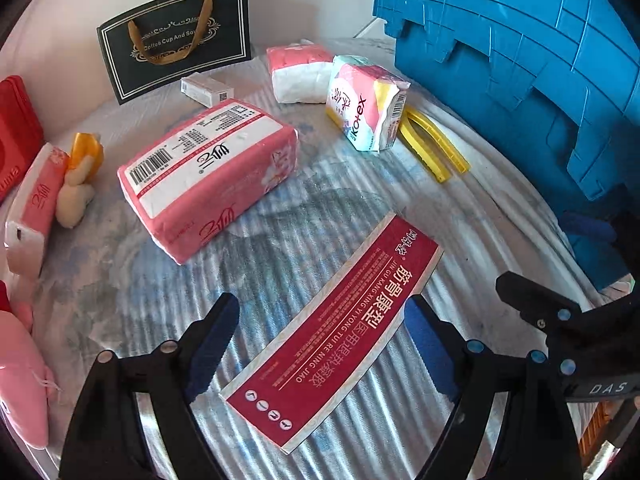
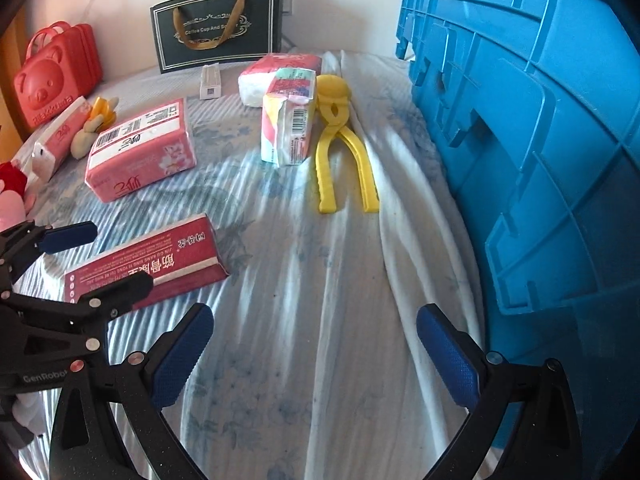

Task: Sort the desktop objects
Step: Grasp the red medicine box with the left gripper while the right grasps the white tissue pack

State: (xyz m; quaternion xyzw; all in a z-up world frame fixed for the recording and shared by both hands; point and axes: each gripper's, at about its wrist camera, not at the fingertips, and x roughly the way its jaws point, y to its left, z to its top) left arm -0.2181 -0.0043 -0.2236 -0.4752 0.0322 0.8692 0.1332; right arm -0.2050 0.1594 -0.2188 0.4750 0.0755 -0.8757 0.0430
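A long red box (image 1: 336, 328) with Chinese print lies flat on the striped cloth, between the open fingers of my left gripper (image 1: 320, 344); the jaws stand apart on either side of it. It also shows in the right wrist view (image 2: 148, 266), with the left gripper (image 2: 96, 256) around its left end. My right gripper (image 2: 312, 356) is open and empty above bare cloth, right of the box. A pink tissue pack (image 1: 208, 172), a Kotex pack (image 1: 366, 104) and yellow tongs (image 2: 344, 160) lie further back.
A big blue plastic crate (image 2: 540, 140) stands along the right side. A black paper bag (image 2: 218, 26) stands at the back, a small white box (image 2: 210, 82) before it. A red bear case (image 2: 56, 76), tissue packs and soft toys (image 2: 90, 130) lie at the left.
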